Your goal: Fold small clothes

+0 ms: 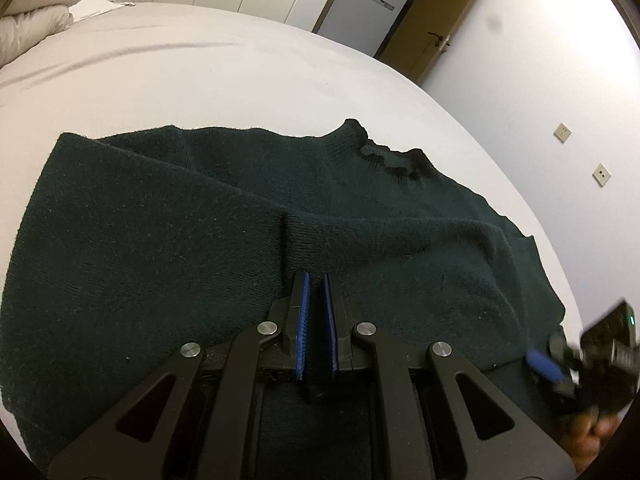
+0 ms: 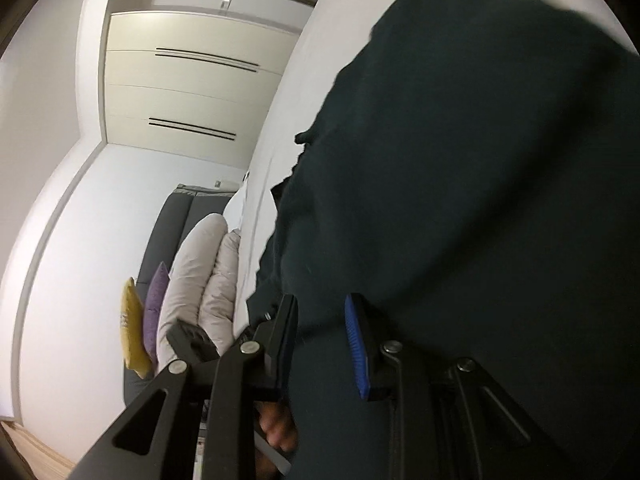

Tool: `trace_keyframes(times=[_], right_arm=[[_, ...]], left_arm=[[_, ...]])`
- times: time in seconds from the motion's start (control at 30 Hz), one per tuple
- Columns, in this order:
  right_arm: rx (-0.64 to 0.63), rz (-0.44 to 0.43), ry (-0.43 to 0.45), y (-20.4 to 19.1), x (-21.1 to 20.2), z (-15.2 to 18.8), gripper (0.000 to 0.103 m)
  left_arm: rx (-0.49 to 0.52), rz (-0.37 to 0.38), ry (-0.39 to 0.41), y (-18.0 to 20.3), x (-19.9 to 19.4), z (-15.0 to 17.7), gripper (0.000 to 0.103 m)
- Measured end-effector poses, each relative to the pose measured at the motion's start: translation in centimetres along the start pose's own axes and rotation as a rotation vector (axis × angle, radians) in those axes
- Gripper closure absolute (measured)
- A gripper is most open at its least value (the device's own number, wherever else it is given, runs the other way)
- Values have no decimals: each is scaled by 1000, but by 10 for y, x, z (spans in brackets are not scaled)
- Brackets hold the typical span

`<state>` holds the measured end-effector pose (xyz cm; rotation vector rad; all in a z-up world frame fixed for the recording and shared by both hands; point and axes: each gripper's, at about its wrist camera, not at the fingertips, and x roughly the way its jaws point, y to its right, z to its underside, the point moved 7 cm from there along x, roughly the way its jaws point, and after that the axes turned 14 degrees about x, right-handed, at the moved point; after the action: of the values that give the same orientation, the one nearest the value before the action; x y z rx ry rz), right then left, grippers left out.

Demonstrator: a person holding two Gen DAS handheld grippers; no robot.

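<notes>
The dark green sweater [image 1: 224,216] lies spread on the white bed [image 1: 168,72], collar [image 1: 384,156] toward the far edge. The left gripper [image 1: 316,280] has its blue-padded fingers [image 1: 303,320] nearly together, clamped on a fold of knit. The right gripper [image 2: 320,304], at the sweater's right edge, has fingers [image 2: 356,352] parted, with cloth between them. Bare sheet stretches beyond the collar.

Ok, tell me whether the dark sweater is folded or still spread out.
Partly folded. The dark green sweater lies on the white bed with a sleeve laid across its body; the left claw grips its hem; collar still exposed.
</notes>
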<state>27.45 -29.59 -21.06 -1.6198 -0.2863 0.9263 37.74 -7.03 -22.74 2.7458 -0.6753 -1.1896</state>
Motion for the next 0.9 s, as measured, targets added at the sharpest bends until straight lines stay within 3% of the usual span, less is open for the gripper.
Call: trace_keyframes(times=[0.13, 0.27, 0.4, 0.57, 0.67, 0.73, 0.83, 0.9], right_arm=[[-33, 21, 30, 11, -27, 19, 76], [-20, -24, 79, 16, -44, 26, 76], [-51, 21, 106, 15, -47, 28, 76], [-67, 29, 129, 10, -52, 36, 58], [-62, 40, 136, 11, -60, 45, 54], [-70, 51, 140, 11, -69, 56, 48], [-116, 75, 157, 7, -83, 75, 35], [-153, 104, 160, 4, -89, 88, 30]], left_arm=[[11, -13, -2, 3, 4, -1, 94], [13, -14, -2, 5, 4, -2, 94], [14, -16, -1, 5, 4, -1, 94], [16, -26, -6, 5, 1, -1, 94], [21, -57, -21, 6, -7, -1, 93], [30, -121, -41, 4, -22, 5, 90], [15, -148, -52, 1, -55, 22, 89], [21, -156, -47, 1, -83, 39, 74]])
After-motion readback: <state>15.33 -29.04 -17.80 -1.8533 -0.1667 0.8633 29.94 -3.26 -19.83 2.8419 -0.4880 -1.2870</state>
